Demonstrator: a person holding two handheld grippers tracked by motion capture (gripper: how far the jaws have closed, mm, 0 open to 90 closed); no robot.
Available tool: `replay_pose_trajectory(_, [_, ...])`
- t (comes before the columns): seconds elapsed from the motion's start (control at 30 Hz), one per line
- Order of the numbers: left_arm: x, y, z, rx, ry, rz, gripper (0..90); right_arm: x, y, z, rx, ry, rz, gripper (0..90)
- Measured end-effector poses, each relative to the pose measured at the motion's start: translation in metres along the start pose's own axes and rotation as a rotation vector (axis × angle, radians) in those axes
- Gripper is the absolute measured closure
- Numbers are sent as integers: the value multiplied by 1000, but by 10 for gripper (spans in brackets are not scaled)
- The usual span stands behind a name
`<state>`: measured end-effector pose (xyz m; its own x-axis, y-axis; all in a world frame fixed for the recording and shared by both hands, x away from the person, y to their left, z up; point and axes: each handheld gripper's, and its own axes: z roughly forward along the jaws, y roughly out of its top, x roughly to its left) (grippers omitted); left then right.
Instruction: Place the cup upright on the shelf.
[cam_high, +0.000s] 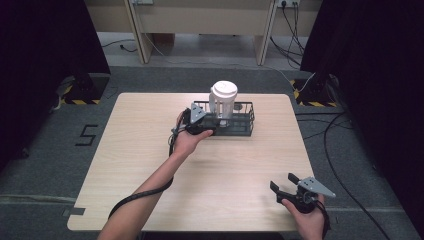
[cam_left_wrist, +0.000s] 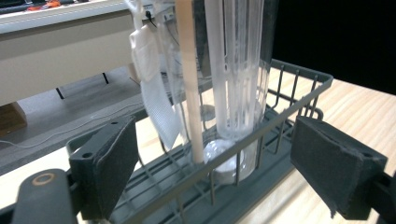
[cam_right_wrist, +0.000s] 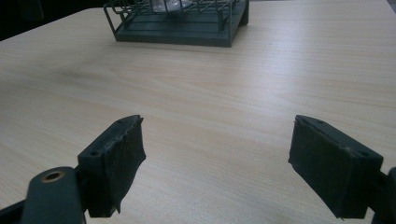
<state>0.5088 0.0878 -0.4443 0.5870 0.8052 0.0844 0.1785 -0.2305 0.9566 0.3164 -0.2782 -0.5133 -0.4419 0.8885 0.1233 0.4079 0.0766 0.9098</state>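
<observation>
The left tool stands with its jaws spread wide and nothing between the pads, positioned at the near-left corner of the wire basket on the tabletop. In the left gripper view the basket's rim runs across between the two pads, and the tall clear plastic container stands upright inside the basket, directly ahead of this tool. In the high view the container's white lid rises well above the basket wall. The right tool is likewise fully open and empty, held low over the near-right part of the tabletop, well apart from the basket, which lies far ahead of it. Risk, as a judgement: if the left tool closes here, the pads may clamp the wire rim instead of the container, dragging or tipping the basket. The container is tall and narrow, so a push on its lower part could topple it against the wires. The smooth clear wall may also slip between the pads. Obstruction: the basket's near wall and upright wires stand between the left tool and the container's base. A thin pale rod and a white mesh piece stand just beside the container.
</observation>
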Motion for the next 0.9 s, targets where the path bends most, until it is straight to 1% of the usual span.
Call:
replay_pose_trajectory(0.03, [1, -2, -4, 1, 2, -2, 148, 0, 0, 0, -1, -1, 0, 184])
replay_pose_trajectory(0.2, [5, -6, -12, 3, 6, -8, 149, 0, 0, 0, 0, -1, 0, 184])
replay_pose_trajectory(0.23, [6, -8, -16, 6, 10, -9, 149, 0, 0, 0, 0, -2, 1, 184])
replay_pose_trajectory(0.27, [6, -8, -16, 6, 10, -9, 149, 0, 0, 0, -1, -3, 0, 184])
replay_pose_trajectory(0.3, [8, -10, -21, 7, 17, -10, 149, 0, 0, 0, -1, -3, 0, 184])
replay_pose_trajectory(0.33, [8, -10, -21, 7, 17, -10, 149, 0, 0, 0, -1, -3, 0, 184])
replay_pose_trajectory(0.37, [9, -11, -26, 3, 18, -10, 149, 0, 0, 0, -3, -3, 1, 184])
replay_pose_trajectory(0.4, [9, -11, -26, 3, 18, -10, 149, 0, 0, 0, -3, -3, 1, 184])
replay_pose_trajectory(0.53, [14, -14, -37, -3, 24, -12, 149, 0, 0, 0, -3, -4, 2, 184])
replay_pose_trajectory(0.57, [14, -14, -37, -3, 24, -12, 149, 0, 0, 0, -3, -4, 2, 184])
replay_pose_trajectory(0.63, [16, -14, -44, -9, 22, -6, 149, 0, 0, 0, -3, -4, 3, 184])
replay_pose_trajectory(0.7, [17, -14, -46, -11, 23, -5, 150, 1, 0, 0, -2, -5, 5, 184])
replay_pose_trajectory(0.73, [19, -15, -50, -15, 24, -5, 149, 0, 0, 0, -2, -5, 5, 184])
replay_pose_trajectory(0.8, [20, -15, -53, -17, 24, -6, 149, 0, 0, 0, -4, -7, 1, 184])
replay_pose_trajectory(0.87, [22, -16, -60, -19, 24, -2, 149, 0, 0, 0, -4, -7, 1, 184])
replay_pose_trajectory(0.9, [22, -16, -60, -19, 24, -2, 149, 0, 0, 0, -4, -7, 1, 184])
